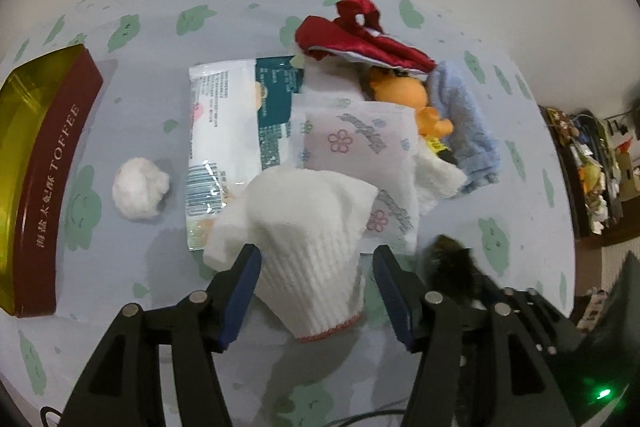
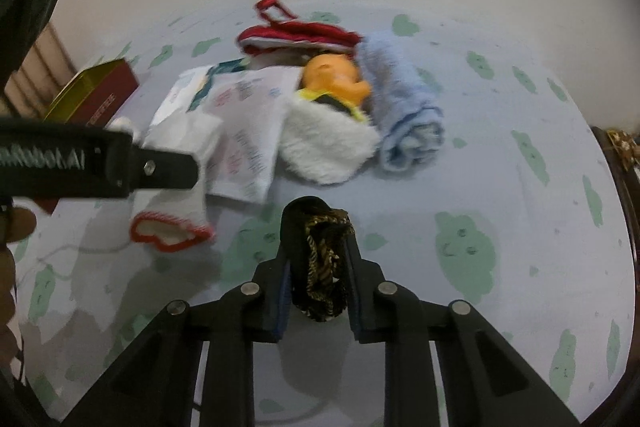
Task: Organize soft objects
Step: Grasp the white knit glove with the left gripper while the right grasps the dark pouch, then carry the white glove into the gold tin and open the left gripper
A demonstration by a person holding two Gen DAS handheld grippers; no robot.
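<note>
Glove (image 1: pixel 308 259), white, red cuff, lying between spread jaws of left gripper (image 1: pixel 316 267), draped over front of wipes pack (image 1: pixel 232 131). Dark patterned cloth (image 2: pixel 324 259) pinched in right gripper (image 2: pixel 318 267), jaws pressed onto it, right of glove. Cotton ball (image 1: pixel 141 189) left of pack; blue towel (image 2: pixel 404 107) well right

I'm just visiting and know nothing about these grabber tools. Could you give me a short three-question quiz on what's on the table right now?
1. True or false: the right gripper is shut on a dark patterned cloth.
2. What lies between the left gripper fingers?
3. The blue towel is: A folded flat, B rolled, C hanging.

Key: 1 true. 2 The white glove, jaws open. 3 B.
</note>
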